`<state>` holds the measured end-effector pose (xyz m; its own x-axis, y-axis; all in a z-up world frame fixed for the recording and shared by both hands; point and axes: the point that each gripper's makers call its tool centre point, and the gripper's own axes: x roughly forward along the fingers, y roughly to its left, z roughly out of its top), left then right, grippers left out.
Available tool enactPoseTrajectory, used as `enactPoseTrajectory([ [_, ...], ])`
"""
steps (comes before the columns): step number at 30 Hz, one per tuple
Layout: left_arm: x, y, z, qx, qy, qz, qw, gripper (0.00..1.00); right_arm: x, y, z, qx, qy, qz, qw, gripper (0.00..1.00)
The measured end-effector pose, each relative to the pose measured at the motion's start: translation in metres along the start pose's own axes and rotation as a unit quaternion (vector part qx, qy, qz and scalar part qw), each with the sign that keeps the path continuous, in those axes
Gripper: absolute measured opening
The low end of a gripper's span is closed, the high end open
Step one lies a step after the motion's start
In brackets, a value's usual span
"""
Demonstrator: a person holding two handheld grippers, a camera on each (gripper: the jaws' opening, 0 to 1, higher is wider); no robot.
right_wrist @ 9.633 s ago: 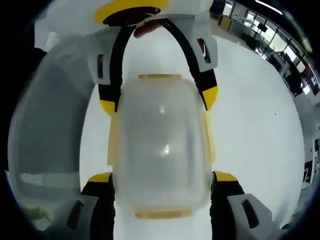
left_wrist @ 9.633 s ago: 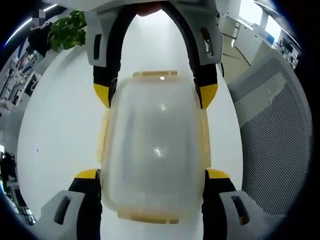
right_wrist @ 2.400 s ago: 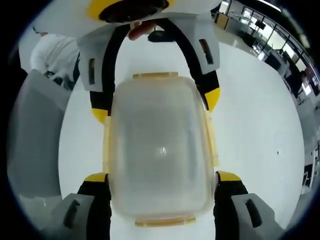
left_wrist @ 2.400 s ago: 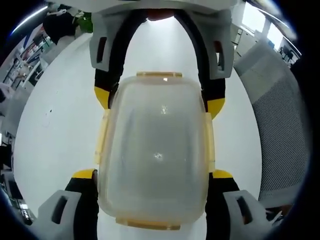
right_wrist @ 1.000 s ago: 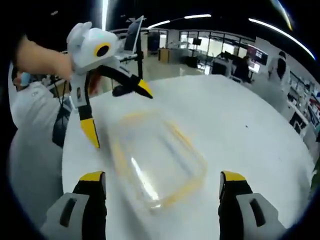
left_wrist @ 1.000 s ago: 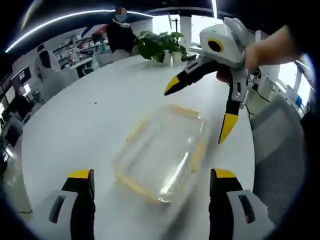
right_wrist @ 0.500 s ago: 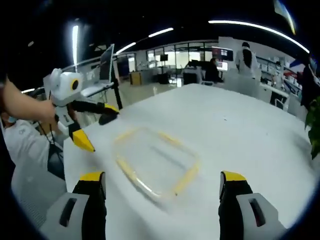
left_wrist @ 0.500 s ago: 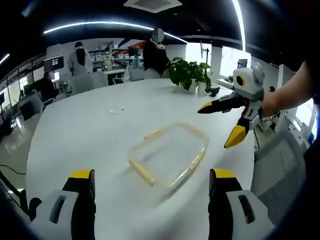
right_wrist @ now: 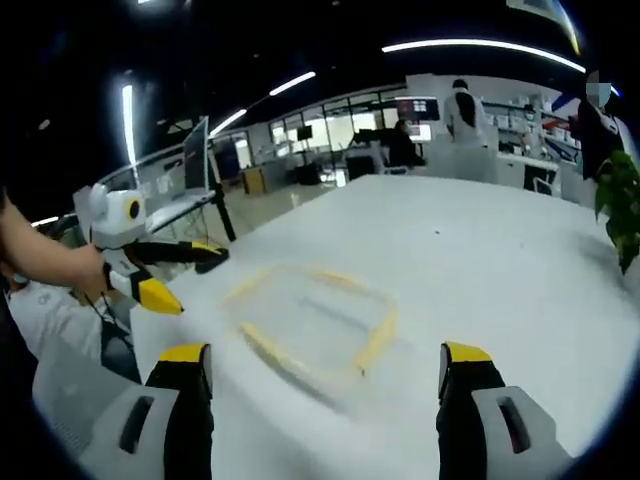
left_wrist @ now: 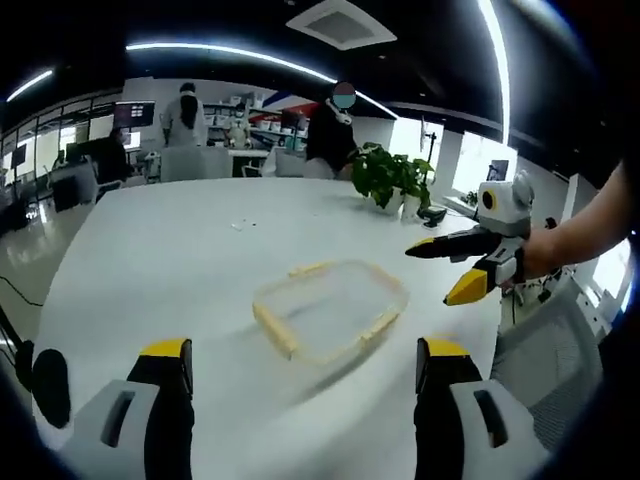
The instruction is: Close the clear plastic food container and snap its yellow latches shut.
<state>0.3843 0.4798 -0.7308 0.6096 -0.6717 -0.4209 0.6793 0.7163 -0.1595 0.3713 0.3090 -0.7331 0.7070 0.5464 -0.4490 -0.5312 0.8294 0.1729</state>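
The clear plastic container [left_wrist: 330, 318] lies flat on the white table [left_wrist: 150, 250] with its lid on and yellow latches [left_wrist: 275, 333] along its rim. My left gripper [left_wrist: 303, 350] is open, held back from the container with nothing between its yellow-tipped fingers. In the same view my right gripper [left_wrist: 432, 275] hovers open just right of the container, held by a hand. In the right gripper view the container [right_wrist: 310, 318] sits ahead of my open right gripper [right_wrist: 325, 352], and the left gripper [right_wrist: 197, 283] hangs open at its left side. Neither touches it.
A potted plant [left_wrist: 385, 175] stands at the table's far edge, also seen as the plant [right_wrist: 622, 200] on the right. A grey mesh chair [left_wrist: 545, 370] stands beside the table. Several people stand by desks in the background.
Both grippers, earlier pressed close around the container's sides, have let go and drawn back and up. The container now rests alone on the table, farther from both cameras.
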Motion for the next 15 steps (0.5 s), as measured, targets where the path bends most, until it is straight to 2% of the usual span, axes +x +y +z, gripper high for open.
enactPoseTrajectory([
  [6,-0.006,-0.004,0.004,-0.012,-0.019,0.006,0.9997,0.93,-0.008,0.000,0.003,0.006,-0.011,-0.003,0.9999,0.95],
  [15,-0.014,-0.017,-0.004,-0.029,-0.027,0.013,0.9991,0.91,-0.021,0.007,0.003,0.019,-0.025,-0.005,0.9995,0.94],
])
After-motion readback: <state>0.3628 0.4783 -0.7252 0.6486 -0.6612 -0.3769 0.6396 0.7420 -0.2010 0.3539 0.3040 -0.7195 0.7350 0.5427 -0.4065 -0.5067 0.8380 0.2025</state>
